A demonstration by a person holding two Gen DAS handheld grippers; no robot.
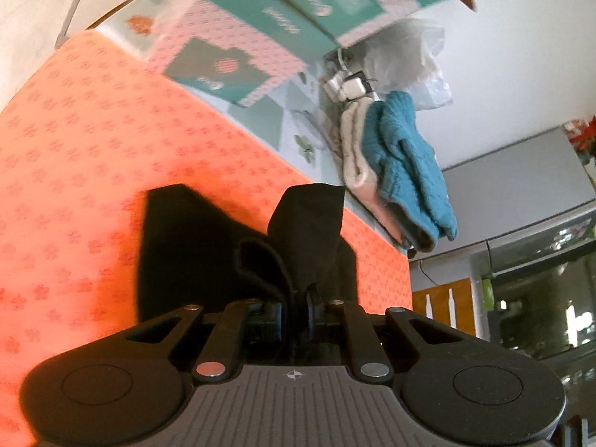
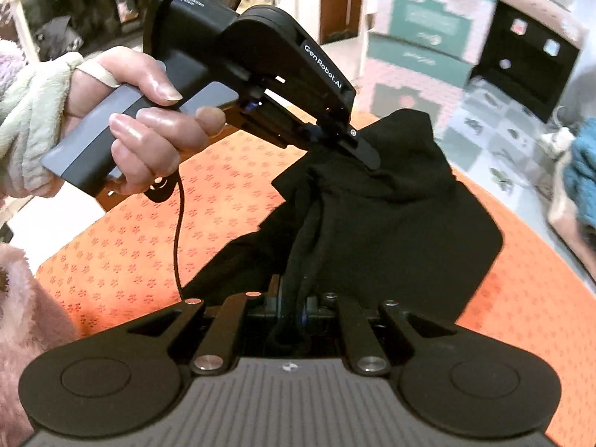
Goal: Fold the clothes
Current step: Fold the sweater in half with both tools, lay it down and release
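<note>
A black garment (image 2: pixel 391 219) is held up over the orange patterned tablecloth (image 2: pixel 141 246). My right gripper (image 2: pixel 292 298) is shut on a bunched edge of the black garment. My left gripper (image 1: pixel 296 298) is shut on another part of the black garment (image 1: pixel 305 231), which stands up between its jaws. In the right wrist view the left gripper (image 2: pixel 357 149) comes in from the upper left, held by a hand, and pinches the cloth's upper edge. The cloth's lower part rests on the orange tablecloth (image 1: pixel 74 149).
Folded teal and cream clothes (image 1: pixel 402 171) lie stacked at the far edge of the table; the teal one also shows in the right wrist view (image 2: pixel 581 171). Pink and teal boxes (image 1: pixel 238 48) and a plastic bag (image 1: pixel 421 63) stand behind.
</note>
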